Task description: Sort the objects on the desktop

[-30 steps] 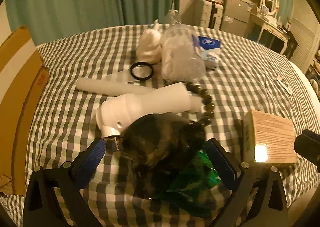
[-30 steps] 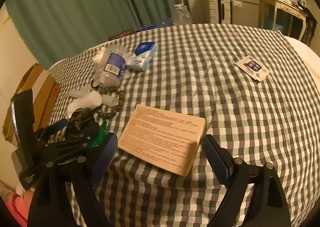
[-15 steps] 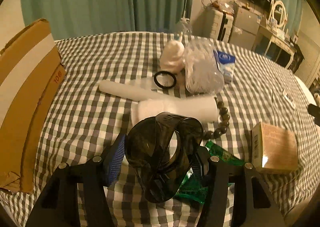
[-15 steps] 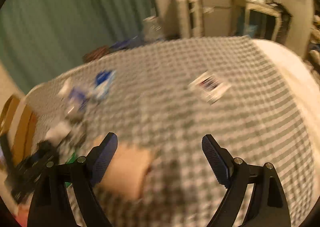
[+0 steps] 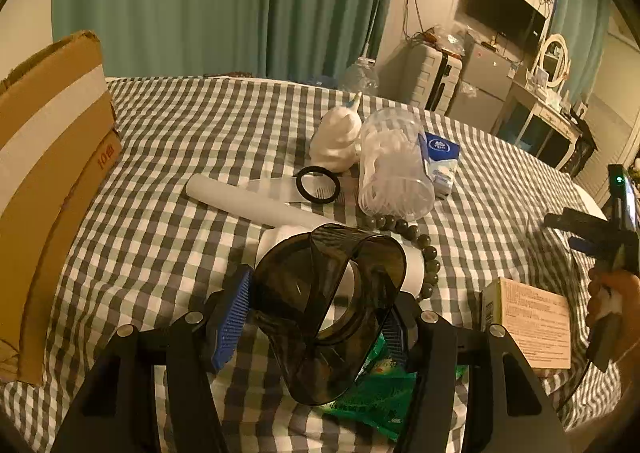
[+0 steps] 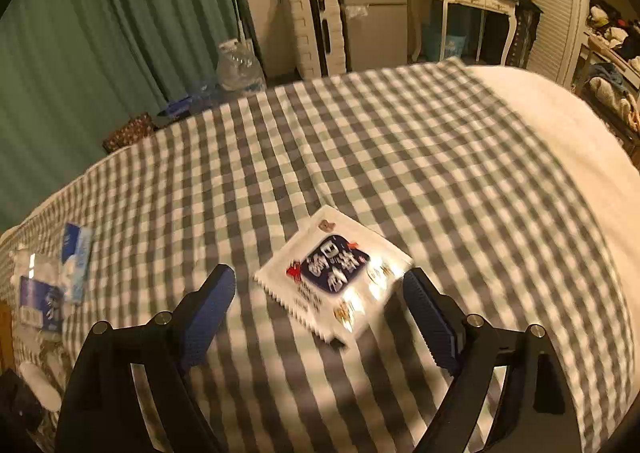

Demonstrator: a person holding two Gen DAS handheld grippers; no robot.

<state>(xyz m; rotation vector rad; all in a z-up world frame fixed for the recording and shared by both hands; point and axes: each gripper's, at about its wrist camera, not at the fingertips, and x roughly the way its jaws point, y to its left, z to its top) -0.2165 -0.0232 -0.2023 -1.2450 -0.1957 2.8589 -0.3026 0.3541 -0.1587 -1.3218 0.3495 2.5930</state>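
My left gripper (image 5: 320, 313) is shut on a dark smoky translucent plastic nozzle (image 5: 328, 305) and holds it up above the checked tablecloth. Below it lie a white hair-dryer body (image 5: 412, 265), a bead bracelet (image 5: 404, 229) and a green packet (image 5: 372, 393). My right gripper (image 6: 320, 313) is open and empty, its fingers on either side of a white sachet with a dark blue label (image 6: 336, 269) lying flat on the cloth. The right gripper also shows at the right edge of the left wrist view (image 5: 600, 229).
A cardboard box (image 5: 44, 181) stands at the left. A white tube (image 5: 248, 205), black ring (image 5: 318, 185), white figurine (image 5: 336, 137), clear jar (image 5: 394, 173), blue tissue pack (image 5: 442, 161) and tan box (image 5: 532, 321) lie on the table. Furniture stands behind.
My left gripper closed on the dark nozzle and lifted it off the table. My right gripper swung right, away from the tan box, to the white sachet.
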